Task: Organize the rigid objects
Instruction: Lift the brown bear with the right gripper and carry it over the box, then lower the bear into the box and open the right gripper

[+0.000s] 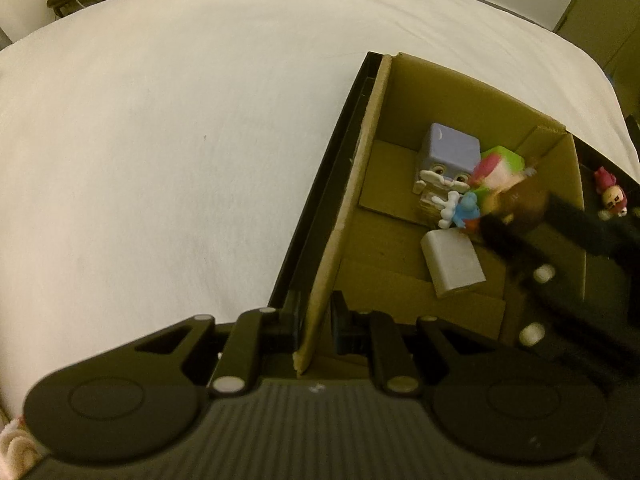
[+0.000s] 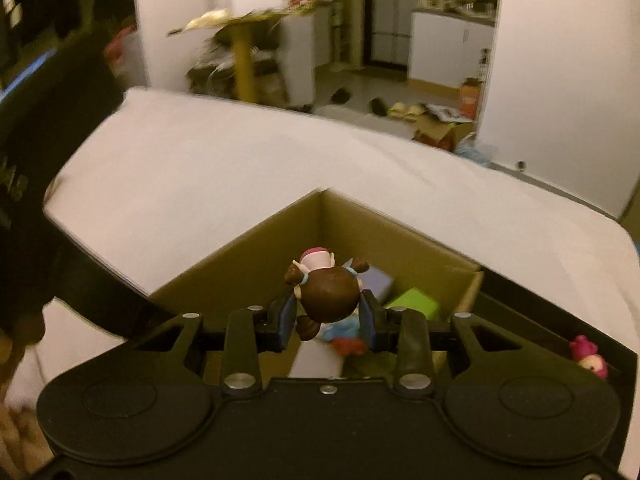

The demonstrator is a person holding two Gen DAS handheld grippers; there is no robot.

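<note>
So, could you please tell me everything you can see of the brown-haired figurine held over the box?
The brown-haired figurine is a small, glossy doll, plastic by the look of it, with a big round brown head, pigtails in light blue ties and a pink-and-white body pointing away from the camera. The right tool is shut on its head, blue pads pressing both sides. It hangs above the open cardboard box, touching nothing else. In the left wrist view it is blurred.
</note>
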